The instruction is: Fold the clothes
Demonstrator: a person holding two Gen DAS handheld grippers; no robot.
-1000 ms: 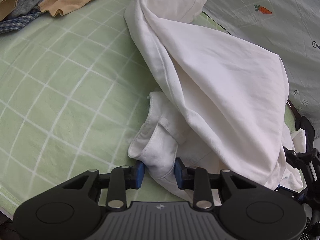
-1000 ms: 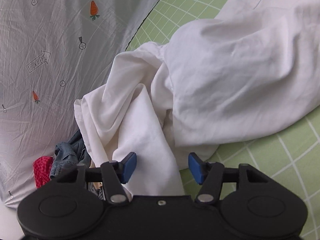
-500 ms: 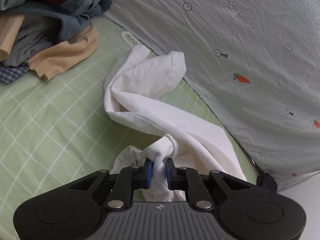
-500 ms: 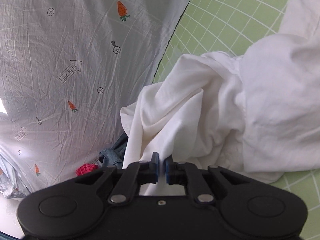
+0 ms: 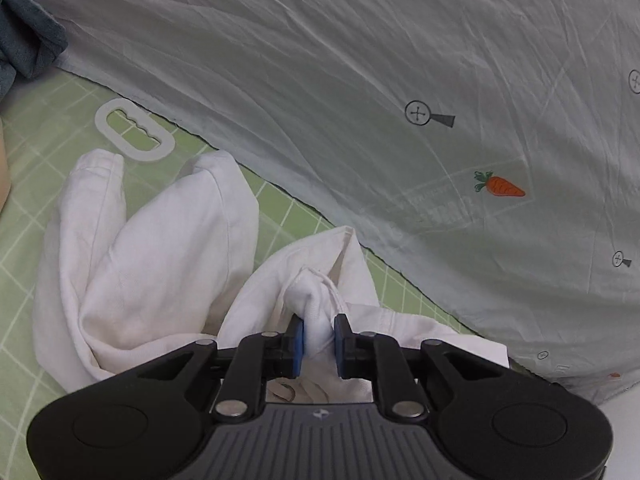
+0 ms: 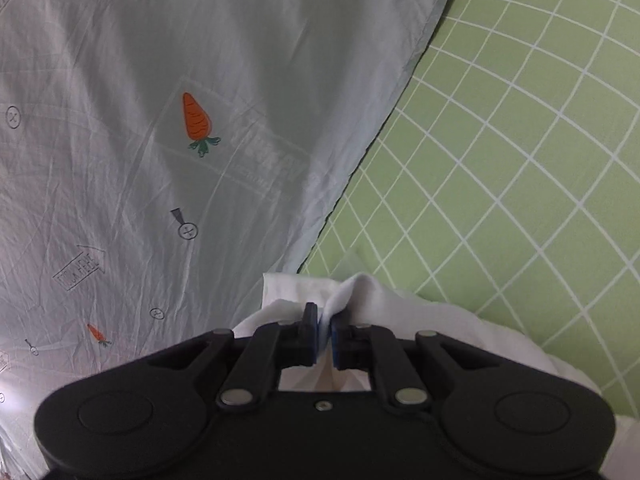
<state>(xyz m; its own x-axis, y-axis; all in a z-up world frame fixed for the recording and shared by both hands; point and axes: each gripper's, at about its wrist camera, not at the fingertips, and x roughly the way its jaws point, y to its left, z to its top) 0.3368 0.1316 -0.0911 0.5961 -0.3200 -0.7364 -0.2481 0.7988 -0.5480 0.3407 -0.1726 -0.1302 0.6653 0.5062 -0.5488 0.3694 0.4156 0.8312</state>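
Moved: both grippers had carried the white garment (image 5: 152, 264) across, from mid-mat toward the grey printed sheet (image 5: 360, 100).
Left gripper (image 5: 319, 340): jaws easing apart, bunched waistband fabric between the pads.
Right gripper (image 6: 324, 338): jaws clamped on a thin fold.
Why: probably to stretch one edge flat.
Garment: soft, creased cotton, lower left of frame on green grid mat (image 6: 500, 160).
Nearby: white plastic ring (image 5: 134, 130), upper left.
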